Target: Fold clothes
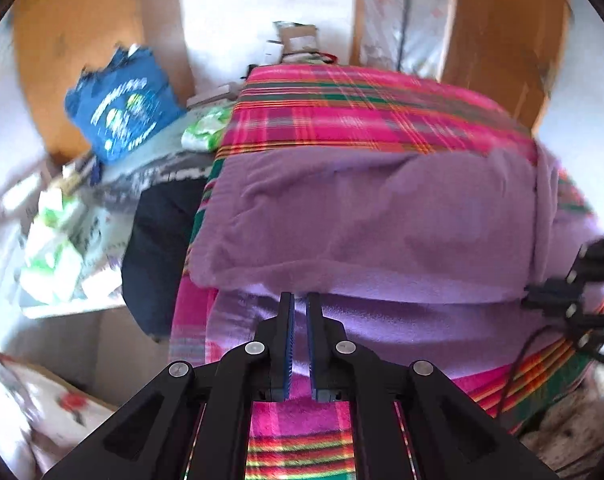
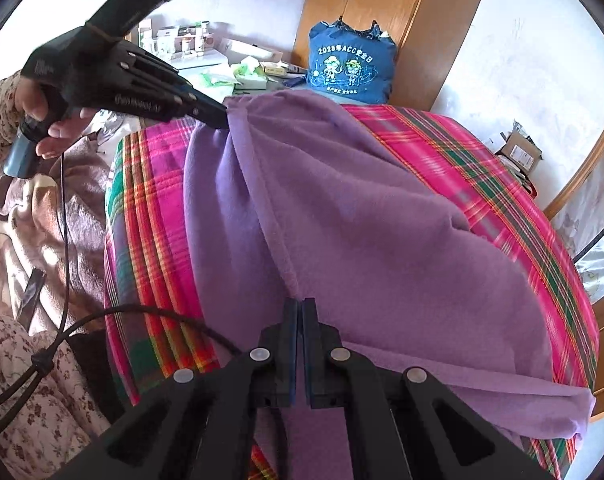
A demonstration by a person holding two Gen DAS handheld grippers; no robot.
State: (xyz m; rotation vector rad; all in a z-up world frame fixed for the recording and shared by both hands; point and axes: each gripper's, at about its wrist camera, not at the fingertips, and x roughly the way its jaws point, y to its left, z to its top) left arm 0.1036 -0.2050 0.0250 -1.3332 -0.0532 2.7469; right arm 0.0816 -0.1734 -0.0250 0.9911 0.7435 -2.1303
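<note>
A purple fleece garment [image 2: 342,216] lies spread across the bed [image 2: 514,184] (plaid cover, pink and green). The right claw [image 2: 301,312] is pinched together on a ridge of fleece near the bed's near edge. The left claw [image 1: 300,308] stands slightly parted at the garment's edge, gripping nothing.
</note>
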